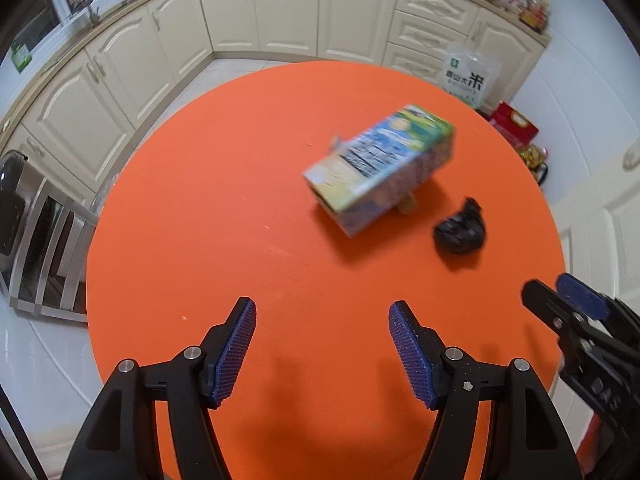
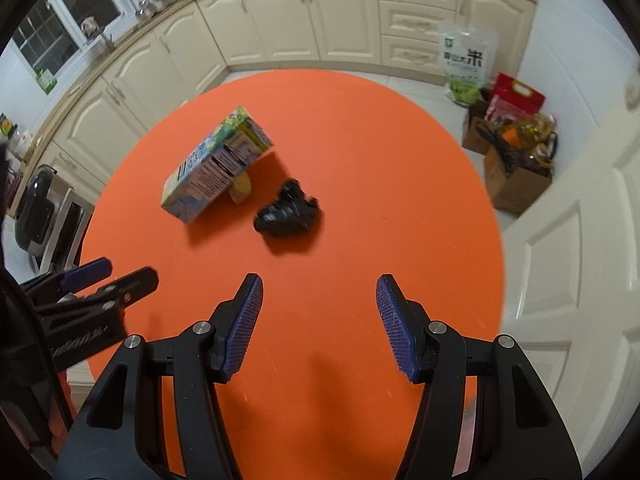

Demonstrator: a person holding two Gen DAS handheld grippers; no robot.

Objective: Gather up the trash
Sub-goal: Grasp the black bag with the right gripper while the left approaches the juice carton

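A blue-green drink carton [image 1: 380,164] lies tilted on the round orange table [image 1: 240,220], propped on a small yellowish scrap [image 1: 409,206]. A crumpled black bag [image 1: 460,232] lies just right of it. My left gripper [image 1: 322,312] is open and empty, hovering over the table's near side. My right gripper [image 2: 319,292] is open and empty too, with the black bag [image 2: 288,216] ahead and the carton [image 2: 218,166] and yellowish scrap [image 2: 242,190] ahead to the left. Each gripper shows at the edge of the other's view: the right gripper [image 1: 560,292], the left gripper [image 2: 112,274].
Cream kitchen cabinets [image 1: 280,12] curve behind the table. A rice bag [image 2: 466,64], a red bag [image 2: 516,96] and cardboard boxes [image 2: 516,176] stand on the floor at the right. A white door [image 2: 580,260] is at the right, an appliance [image 1: 12,204] at the left.
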